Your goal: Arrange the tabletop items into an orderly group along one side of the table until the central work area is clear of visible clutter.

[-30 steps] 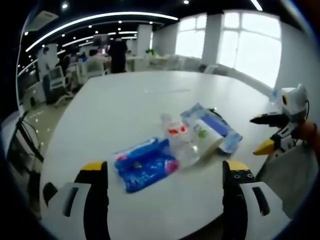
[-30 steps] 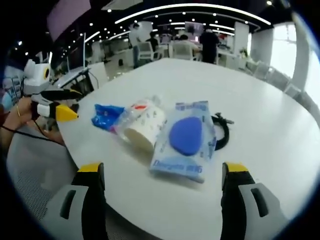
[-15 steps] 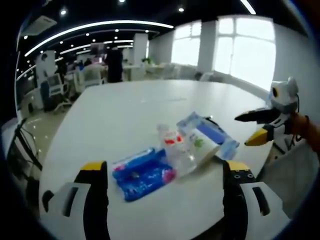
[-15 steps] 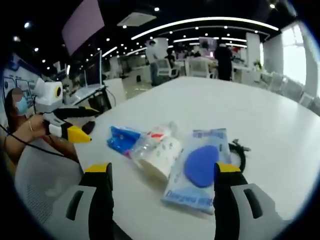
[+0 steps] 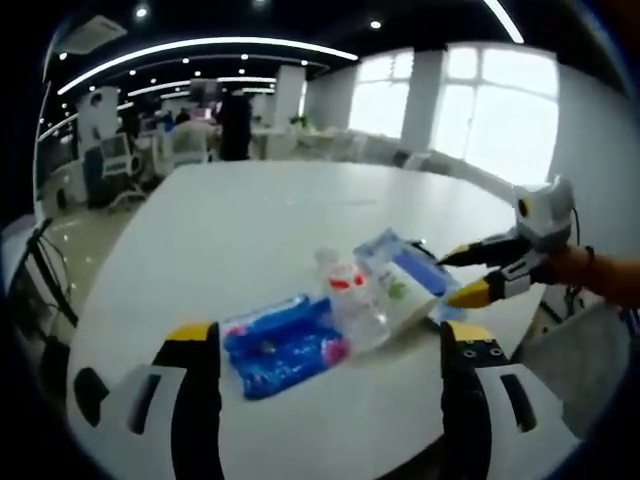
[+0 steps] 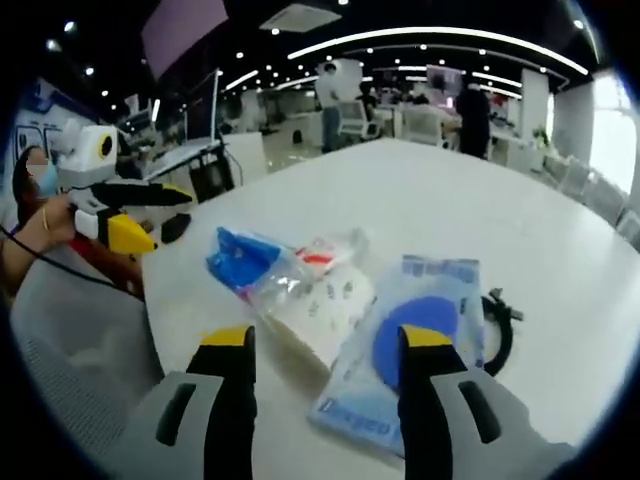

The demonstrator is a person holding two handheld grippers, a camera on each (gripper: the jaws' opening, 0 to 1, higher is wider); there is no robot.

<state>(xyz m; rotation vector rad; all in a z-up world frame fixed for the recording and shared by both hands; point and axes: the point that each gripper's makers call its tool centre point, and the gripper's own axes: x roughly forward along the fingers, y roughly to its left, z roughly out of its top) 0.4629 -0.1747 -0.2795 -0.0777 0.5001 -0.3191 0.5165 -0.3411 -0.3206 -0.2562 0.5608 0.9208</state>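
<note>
A cluster lies near the white table's (image 5: pixel 250 220) edge: a blue packet (image 5: pixel 285 340), a clear bottle with a red label (image 5: pixel 350 295), a white paper cup (image 5: pixel 405 295) on its side, a blue-and-white wipes pack (image 5: pixel 415 262) and a black cable (image 6: pixel 500 325). My left gripper (image 5: pixel 328 340) is open, short of the blue packet. Entering from the right, my right gripper (image 5: pixel 460 272) is open beside the wipes pack. In the right gripper view, the right gripper (image 6: pixel 325 338) is open above the cup (image 6: pixel 320 315) and wipes pack (image 6: pixel 420 350). Bottle (image 6: pixel 310 262) and blue packet (image 6: pixel 240 260) lie beyond. The left gripper (image 6: pixel 168 220) hovers open at the left.
The far half of the table (image 6: pixel 430 190) stretches bare toward office desks, chairs and standing people (image 5: pixel 235 115). Windows (image 5: pixel 520 120) line one wall. A hand (image 6: pixel 40 235) holds the left gripper off the table's near edge.
My right gripper has come in closer to the wipes pack and cup, and its jaws have narrowed while staying open. The left gripper has hardly moved.
</note>
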